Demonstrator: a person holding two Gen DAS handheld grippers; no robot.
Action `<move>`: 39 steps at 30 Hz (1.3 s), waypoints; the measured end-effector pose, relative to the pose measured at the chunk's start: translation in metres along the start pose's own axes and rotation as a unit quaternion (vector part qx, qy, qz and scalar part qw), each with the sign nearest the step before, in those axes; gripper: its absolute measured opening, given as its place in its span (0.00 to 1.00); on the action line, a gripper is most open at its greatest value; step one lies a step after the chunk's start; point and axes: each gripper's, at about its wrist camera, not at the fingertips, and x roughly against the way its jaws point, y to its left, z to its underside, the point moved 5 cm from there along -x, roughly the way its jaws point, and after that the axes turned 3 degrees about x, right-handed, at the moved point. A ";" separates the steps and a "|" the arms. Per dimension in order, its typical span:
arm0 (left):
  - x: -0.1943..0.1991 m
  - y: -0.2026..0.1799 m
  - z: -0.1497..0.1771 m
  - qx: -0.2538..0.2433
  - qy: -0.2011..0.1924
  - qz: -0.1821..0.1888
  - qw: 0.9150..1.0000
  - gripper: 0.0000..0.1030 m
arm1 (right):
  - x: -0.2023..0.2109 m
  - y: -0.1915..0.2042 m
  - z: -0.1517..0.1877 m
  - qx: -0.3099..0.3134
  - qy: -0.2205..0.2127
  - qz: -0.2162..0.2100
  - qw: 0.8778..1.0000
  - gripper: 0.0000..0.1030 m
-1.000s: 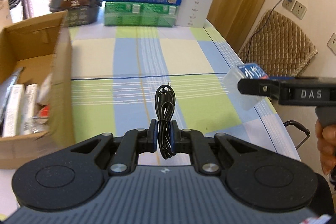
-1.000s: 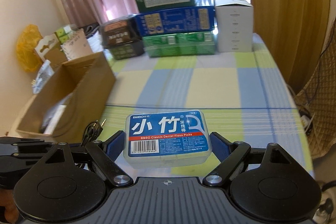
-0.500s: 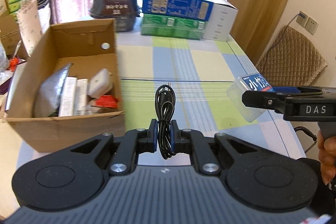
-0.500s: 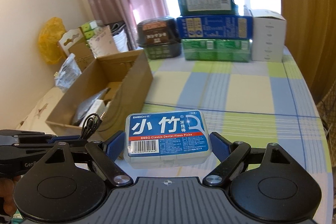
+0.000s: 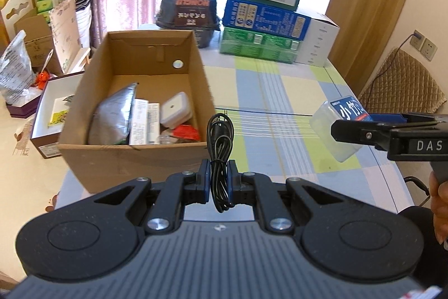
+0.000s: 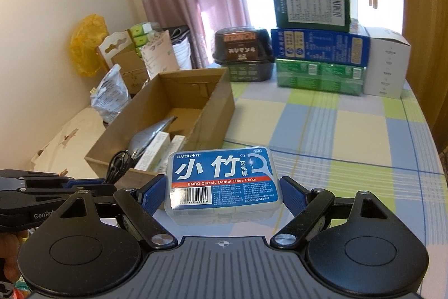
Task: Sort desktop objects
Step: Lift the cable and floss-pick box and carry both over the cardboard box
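Both loads are up off the tabletop: left gripper point(image 5: 217, 185) is clamped on the coiled cable point(image 5: 219, 156), right gripper point(image 6: 223, 196) pinches the floss box point(image 6: 222, 182). Carry each past the cardboard box's point(image 5: 134, 159) near wall before releasing; the cable probably snags otherwise.

Left gripper point(image 5: 219, 182) clamping coiled black cable point(image 5: 220, 156), cardboard box point(image 5: 134, 156) just beyond

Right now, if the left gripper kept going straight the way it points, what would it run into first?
Probably the cardboard box. The left gripper, shut on the coiled black cable, aims down toward the box's near right corner; depth is unclear, so it might just clear onto the checked tablecloth beside it.
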 end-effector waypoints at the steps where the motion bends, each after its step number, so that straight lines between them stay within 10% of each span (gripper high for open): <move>1: 0.002 0.004 0.000 0.001 -0.001 -0.002 1.000 0.08 | -0.001 0.003 -0.001 0.002 0.000 -0.001 1.000 0.81; 39: -0.024 0.087 -0.038 0.006 0.008 -0.058 0.998 0.08 | -0.093 0.056 -0.042 0.048 0.017 -0.041 0.998 0.81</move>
